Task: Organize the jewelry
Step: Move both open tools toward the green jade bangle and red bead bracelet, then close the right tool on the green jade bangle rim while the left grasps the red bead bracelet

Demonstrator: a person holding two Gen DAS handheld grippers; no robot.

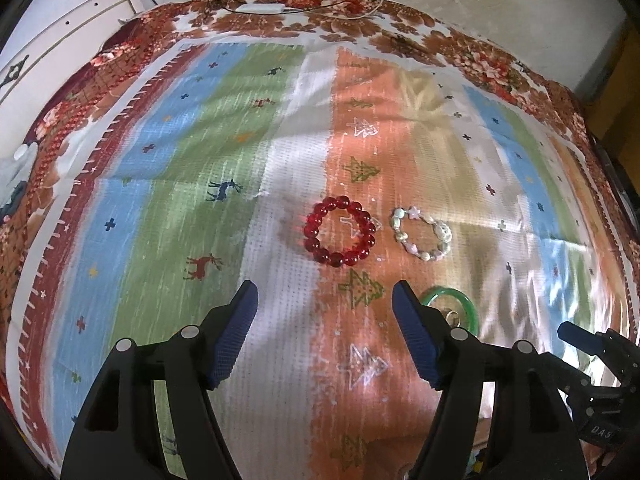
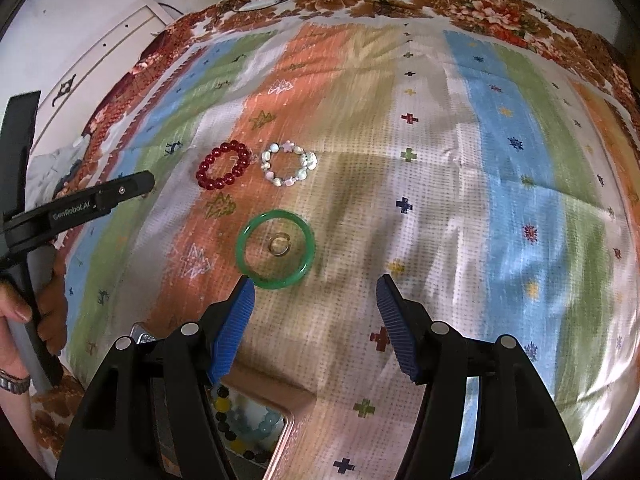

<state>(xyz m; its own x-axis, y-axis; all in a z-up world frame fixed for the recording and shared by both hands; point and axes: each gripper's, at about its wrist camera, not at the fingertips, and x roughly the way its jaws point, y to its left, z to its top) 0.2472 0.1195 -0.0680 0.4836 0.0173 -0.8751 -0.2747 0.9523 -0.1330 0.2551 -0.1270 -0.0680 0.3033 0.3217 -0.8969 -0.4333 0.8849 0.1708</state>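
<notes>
On the striped cloth (image 2: 460, 208), red bracelet (image 1: 340, 237), pale bracelet (image 1: 422, 234), green bangle (image 2: 275, 249) lie loose. Left gripper (image 1: 325, 300) and right gripper (image 2: 314, 294) gape empty, apparently positioned to collect toward the near tray (image 2: 286, 436).

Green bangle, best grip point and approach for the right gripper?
Take the green bangle across its band at the near edge, one finger inside the hoop and one outside, coming from above. It lies flat on the cloth, so the sides give little to pinch. Keep clear of the small ring lying inside it. The right gripper is open and empty, just short of it.
</notes>
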